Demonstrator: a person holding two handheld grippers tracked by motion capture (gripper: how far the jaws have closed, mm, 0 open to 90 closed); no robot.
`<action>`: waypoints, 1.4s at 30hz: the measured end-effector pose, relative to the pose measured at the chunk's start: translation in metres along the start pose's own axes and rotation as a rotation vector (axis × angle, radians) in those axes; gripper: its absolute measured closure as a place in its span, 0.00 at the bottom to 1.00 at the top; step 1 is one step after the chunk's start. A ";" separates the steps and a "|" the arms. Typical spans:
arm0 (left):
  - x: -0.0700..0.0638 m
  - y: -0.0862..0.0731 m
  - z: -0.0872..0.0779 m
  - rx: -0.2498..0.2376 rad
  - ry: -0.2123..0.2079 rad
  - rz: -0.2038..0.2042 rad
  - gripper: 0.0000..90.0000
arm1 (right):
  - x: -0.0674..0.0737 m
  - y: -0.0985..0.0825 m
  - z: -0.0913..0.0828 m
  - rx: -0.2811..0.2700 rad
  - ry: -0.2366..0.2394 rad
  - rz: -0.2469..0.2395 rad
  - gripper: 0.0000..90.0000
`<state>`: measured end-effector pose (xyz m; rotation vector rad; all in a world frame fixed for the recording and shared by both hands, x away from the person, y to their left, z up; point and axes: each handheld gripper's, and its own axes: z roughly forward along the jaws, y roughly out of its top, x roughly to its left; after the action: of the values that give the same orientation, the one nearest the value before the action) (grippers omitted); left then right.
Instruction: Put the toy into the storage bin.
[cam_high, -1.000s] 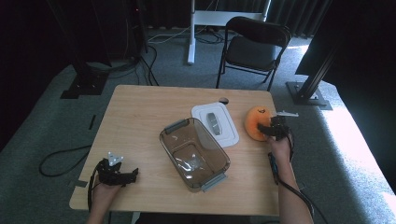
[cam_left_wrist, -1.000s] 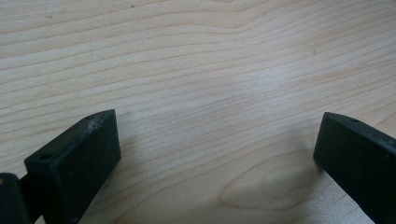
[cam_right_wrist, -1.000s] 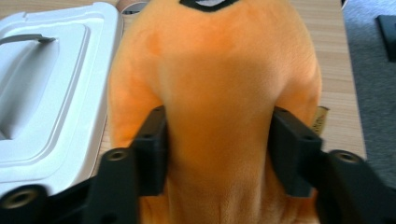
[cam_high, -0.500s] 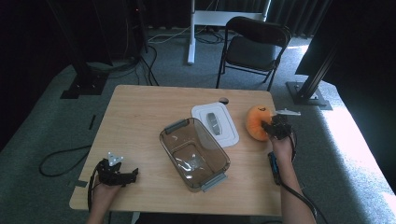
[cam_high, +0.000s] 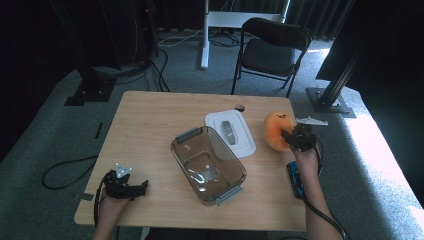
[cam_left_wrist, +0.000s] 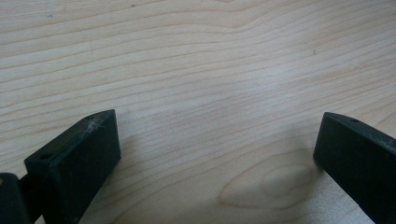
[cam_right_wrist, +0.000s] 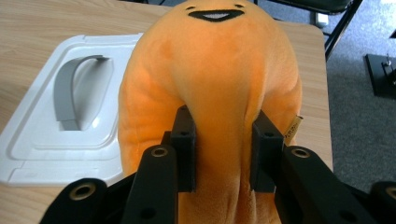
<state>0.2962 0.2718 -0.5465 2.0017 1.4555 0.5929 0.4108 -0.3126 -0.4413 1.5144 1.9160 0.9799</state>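
So your right gripper (cam_right_wrist: 223, 154) pinching orange plush toy (cam_right_wrist: 212, 84), jaws just been closing, pads sunk into fabric fold. Toy at table's (cam_high: 150, 130) right edge, just beside white lid (cam_high: 231, 131); forearm stretched forward. Left gripper (cam_high: 142, 187) resting low at near-left corner, jaws spread wide over bare wood.

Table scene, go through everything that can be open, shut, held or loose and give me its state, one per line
Orange plush toy: pinched in the right gripper's jaws, fabric bunched between them.
Right gripper: shut on the plush toy.
Left gripper: open, nothing between its jaws, low over the bare table.
Clear container: lid off, nothing inside.
White lid: lying flat beside the container, handle side up.
Folding chair: unfolded, behind the table.
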 end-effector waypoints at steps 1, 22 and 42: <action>0.000 0.000 0.000 0.000 0.000 0.000 0.01 | 0.002 0.000 -0.003 -0.001 0.002 -0.009 0.76; 0.000 0.000 0.000 -0.002 0.001 0.000 0.01 | 0.029 0.009 -0.062 -0.084 0.082 -0.117 0.76; 0.000 0.000 0.000 0.001 -0.001 0.000 0.01 | 0.094 0.019 -0.099 -0.165 0.257 -0.269 0.75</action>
<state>0.2962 0.2719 -0.5465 2.0021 1.4561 0.5916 0.3233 -0.2424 -0.3611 1.0469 2.0874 1.2187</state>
